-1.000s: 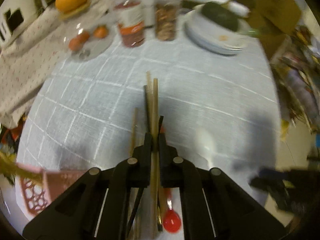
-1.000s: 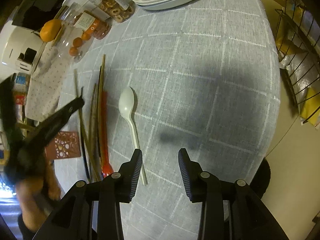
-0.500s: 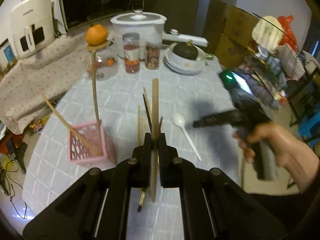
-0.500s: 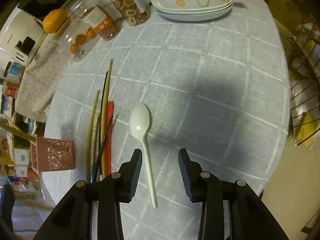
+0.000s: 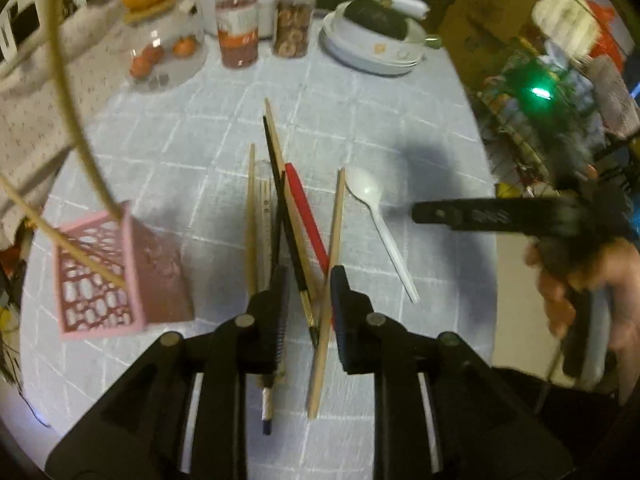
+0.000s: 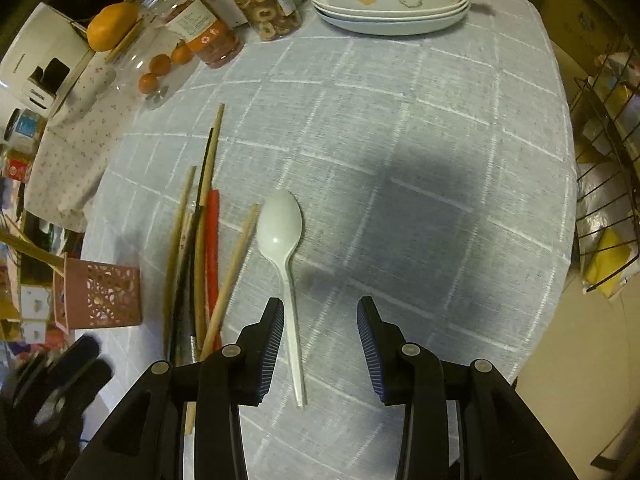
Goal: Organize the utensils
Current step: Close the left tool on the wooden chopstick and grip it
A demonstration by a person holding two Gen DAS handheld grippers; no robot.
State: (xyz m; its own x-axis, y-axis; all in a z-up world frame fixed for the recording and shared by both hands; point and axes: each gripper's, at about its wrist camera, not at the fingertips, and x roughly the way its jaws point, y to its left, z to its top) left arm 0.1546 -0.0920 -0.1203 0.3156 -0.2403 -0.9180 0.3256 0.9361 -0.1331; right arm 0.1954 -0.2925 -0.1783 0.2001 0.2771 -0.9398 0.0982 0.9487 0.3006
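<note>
The left gripper point(image 5: 306, 292) fingers are opening above the chopsticks point(image 5: 296, 236) lying mid-table. The right gripper point(image 6: 320, 340) fingers are standing apart over the white spoon point(image 6: 286, 256); lowering squarely astride its handle is advisable before closing.

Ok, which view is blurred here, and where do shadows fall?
Left wrist view: motion-smeared, worst on the pink perforated basket and the hand at right. Right wrist view: sharp, with a broad dark shadow on the grey checked tablecloth beside the white plastic spoon.
</note>
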